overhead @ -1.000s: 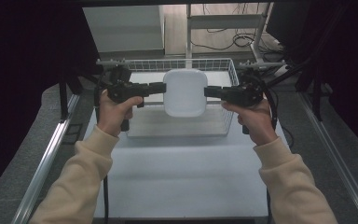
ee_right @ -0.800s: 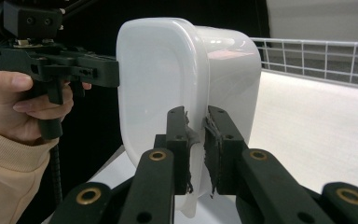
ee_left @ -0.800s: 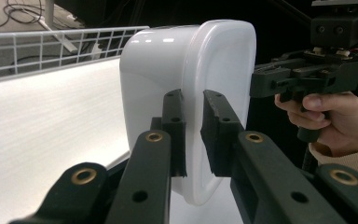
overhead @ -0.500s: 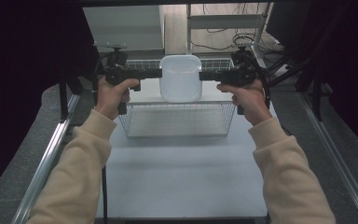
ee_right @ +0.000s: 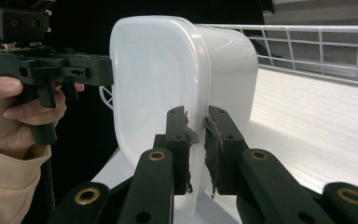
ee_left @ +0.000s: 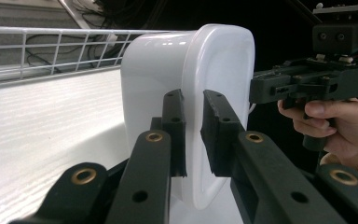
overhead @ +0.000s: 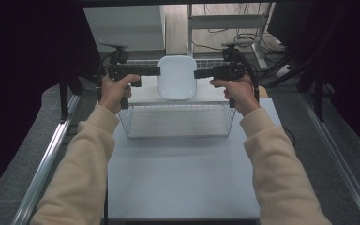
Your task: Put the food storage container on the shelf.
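Observation:
A white plastic container (overhead: 177, 77) with rounded corners hangs between my two grippers above the far part of a wire basket (overhead: 178, 123). My left gripper (overhead: 158, 71) is shut on its left rim, the pads pinching the thin wall (ee_left: 193, 98). From the other side, my right gripper (overhead: 196, 73) is shut on the opposite rim (ee_right: 196, 114). In the left gripper view the container (ee_left: 168, 70) stands on edge, with the right gripper (ee_left: 261, 88) beyond it. The container's open side (ee_right: 154, 70) faces the camera in the right gripper view, where the left gripper (ee_right: 107, 70) grips the far edge.
The wire basket stands at the back of a white table top (overhead: 183, 178) and has a white board (overhead: 140, 97) inside it. Metal rails (overhead: 51, 154) run along both sides of the table. Cables and a metal frame (overhead: 243, 28) lie behind the basket.
Both hands have carried the container away from the person, from over the basket's near part to over its far part.

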Demonstrator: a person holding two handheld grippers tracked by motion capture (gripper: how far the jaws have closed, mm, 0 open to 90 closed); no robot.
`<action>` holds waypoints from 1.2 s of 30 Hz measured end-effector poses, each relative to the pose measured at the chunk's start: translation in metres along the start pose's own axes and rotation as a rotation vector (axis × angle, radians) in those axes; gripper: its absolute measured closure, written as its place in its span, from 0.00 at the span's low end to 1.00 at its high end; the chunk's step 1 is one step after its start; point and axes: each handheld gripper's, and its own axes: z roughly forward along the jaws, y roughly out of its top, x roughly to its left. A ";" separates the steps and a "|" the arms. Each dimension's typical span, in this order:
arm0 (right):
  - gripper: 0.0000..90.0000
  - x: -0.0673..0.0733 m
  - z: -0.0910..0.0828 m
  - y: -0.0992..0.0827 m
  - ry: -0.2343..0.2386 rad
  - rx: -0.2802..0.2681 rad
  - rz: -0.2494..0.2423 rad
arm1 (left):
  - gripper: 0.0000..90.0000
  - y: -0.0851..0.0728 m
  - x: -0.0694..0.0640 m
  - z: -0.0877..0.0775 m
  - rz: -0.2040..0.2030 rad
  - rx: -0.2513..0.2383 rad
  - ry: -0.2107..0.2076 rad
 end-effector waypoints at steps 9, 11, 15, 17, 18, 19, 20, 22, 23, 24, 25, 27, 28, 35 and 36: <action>0.88 -0.013 0.008 0.011 0.004 0.018 0.071 | 0.89 0.007 0.014 0.008 -0.066 0.004 -0.019; 0.87 -0.015 0.010 0.015 -0.005 0.030 0.087 | 0.88 0.009 0.017 0.009 -0.088 0.006 -0.023; 0.86 -0.019 0.014 0.019 -0.010 0.036 0.120 | 0.88 0.012 0.025 0.013 -0.137 0.003 -0.037; 0.85 -0.021 0.016 0.021 -0.014 0.041 0.140 | 0.88 0.013 0.030 0.015 -0.165 -0.001 -0.050; 0.85 -0.023 0.017 0.022 -0.011 0.043 0.154 | 0.88 0.013 0.032 0.016 -0.173 -0.001 -0.055; 0.84 -0.024 0.018 0.022 -0.008 0.042 0.163 | 0.87 0.014 0.034 0.017 -0.188 -0.003 -0.059; 0.84 -0.027 0.019 0.023 -0.005 0.042 0.176 | 0.87 0.014 0.037 0.019 -0.199 -0.005 -0.061; 0.83 -0.032 0.021 0.025 0.002 0.045 0.204 | 0.87 0.014 0.041 0.022 -0.223 -0.009 -0.069; 0.83 -0.033 0.022 0.025 0.003 0.046 0.216 | 0.87 0.014 0.044 0.023 -0.238 -0.008 -0.073; 0.83 -0.035 0.023 0.026 0.007 0.051 0.235 | 0.87 0.014 0.047 0.025 -0.265 -0.010 -0.084; 0.82 -0.037 0.024 0.027 0.010 0.055 0.255 | 0.86 0.014 0.050 0.026 -0.282 -0.012 -0.092; 0.81 -0.042 0.027 0.028 0.019 0.059 0.289 | 0.87 0.014 0.056 0.029 -0.311 -0.017 -0.110; 0.81 -0.042 0.027 0.028 0.019 0.059 0.289 | 0.87 0.014 0.056 0.029 -0.311 -0.017 -0.110; 0.80 -0.054 0.032 0.028 0.040 0.052 0.376 | 0.85 0.013 0.065 0.036 -0.356 -0.018 -0.112; 0.80 -0.056 0.034 0.028 0.030 0.048 0.394 | 0.84 0.012 0.067 0.038 -0.361 -0.007 -0.105</action>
